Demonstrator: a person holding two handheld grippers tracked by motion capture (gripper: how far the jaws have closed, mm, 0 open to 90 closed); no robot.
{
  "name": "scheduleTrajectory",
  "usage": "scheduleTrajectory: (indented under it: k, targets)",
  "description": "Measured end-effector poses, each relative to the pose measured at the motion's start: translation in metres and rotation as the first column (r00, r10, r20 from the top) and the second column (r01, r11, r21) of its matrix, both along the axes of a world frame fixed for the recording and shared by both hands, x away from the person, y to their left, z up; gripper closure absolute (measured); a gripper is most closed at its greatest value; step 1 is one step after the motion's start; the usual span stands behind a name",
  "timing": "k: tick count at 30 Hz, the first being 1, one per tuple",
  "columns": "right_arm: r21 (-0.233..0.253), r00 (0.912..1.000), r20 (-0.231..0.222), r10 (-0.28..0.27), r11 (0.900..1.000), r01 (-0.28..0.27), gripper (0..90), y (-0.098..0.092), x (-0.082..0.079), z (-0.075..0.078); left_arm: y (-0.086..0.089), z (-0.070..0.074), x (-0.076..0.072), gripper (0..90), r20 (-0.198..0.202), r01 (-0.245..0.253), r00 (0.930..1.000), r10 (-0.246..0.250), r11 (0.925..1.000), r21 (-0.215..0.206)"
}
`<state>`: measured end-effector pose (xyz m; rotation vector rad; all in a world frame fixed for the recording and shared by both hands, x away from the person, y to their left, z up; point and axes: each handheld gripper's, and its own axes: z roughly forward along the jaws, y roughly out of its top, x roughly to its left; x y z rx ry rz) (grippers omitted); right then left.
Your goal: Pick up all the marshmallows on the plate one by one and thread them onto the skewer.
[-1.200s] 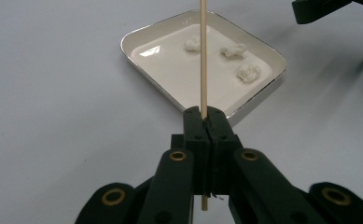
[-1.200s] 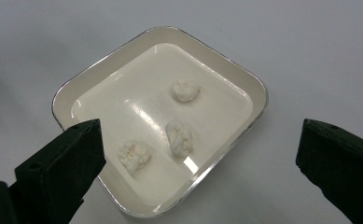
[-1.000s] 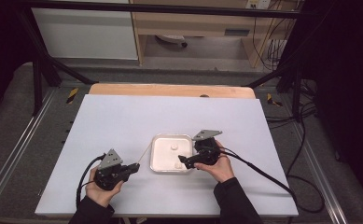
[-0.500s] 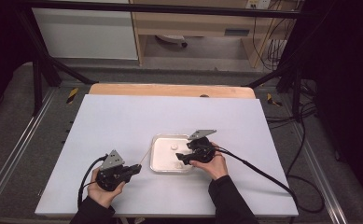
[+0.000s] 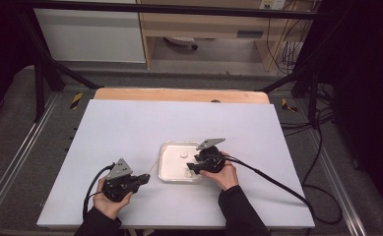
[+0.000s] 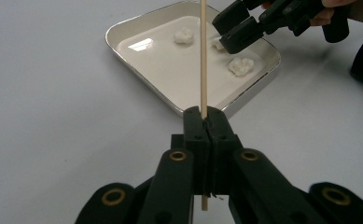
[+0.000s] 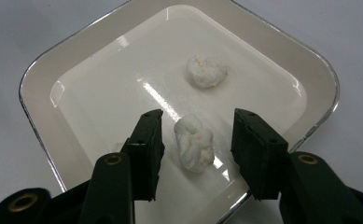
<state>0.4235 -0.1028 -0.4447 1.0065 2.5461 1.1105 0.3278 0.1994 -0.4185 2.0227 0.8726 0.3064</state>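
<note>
A shallow white square tray (image 5: 165, 173) lies on the table and holds three white doughy lumps. My right gripper (image 7: 198, 117) hangs low over the tray, open, with one lump (image 7: 194, 142) between its jaws and untouched. Another lump (image 7: 206, 71) lies farther in. My left gripper (image 6: 206, 114) is shut on a thin wooden skewer (image 6: 202, 56) that points up toward the tray (image 6: 137, 51). In the left gripper view the right gripper (image 6: 230, 32) hovers over a lump, with two lumps (image 6: 184, 35) (image 6: 241, 66) beside it. In the high view the left gripper (image 5: 147, 178) is left of the tray and the right gripper (image 5: 189, 167) is over its near right part.
The white table top (image 5: 130, 128) stretches wide around the tray. A wooden strip (image 5: 179, 94) runs along its far edge. Each gripper trails a black cable (image 5: 272, 179) toward the table's near corners. Metal frame rails (image 5: 12, 167) flank both sides.
The right gripper has edged a little left and sits over the tray's near part. The left gripper with the skewer has shifted slightly right toward the tray.
</note>
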Motion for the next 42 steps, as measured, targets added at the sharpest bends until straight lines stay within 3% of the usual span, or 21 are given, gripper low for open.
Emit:
scheduleTrajectory:
  k: [13, 24, 42]
  targets:
    - [-0.029, 0.9992, 0.038, 0.015, 0.999, -0.014, 69.3, 0.001, -0.002, -0.003, -0.001, 0.000, 0.000, 88.3, -0.001, 0.002, 1.0000, -0.002, 1.0000, 0.001]
    - [-0.017, 0.9993, 0.035, 0.014, 1.000, -0.014, 73.9, 0.000, -0.002, -0.001, -0.001, 0.000, -0.001, 88.3, 0.002, 0.003, 1.0000, -0.003, 1.0000, 0.002]
    - [0.093, 0.9930, 0.110, 0.043, 0.994, -0.053, 76.6, -0.018, -0.021, 0.045, -0.012, 0.001, -0.005, 88.3, 0.014, 0.025, 0.9996, -0.025, 0.9997, -0.001]
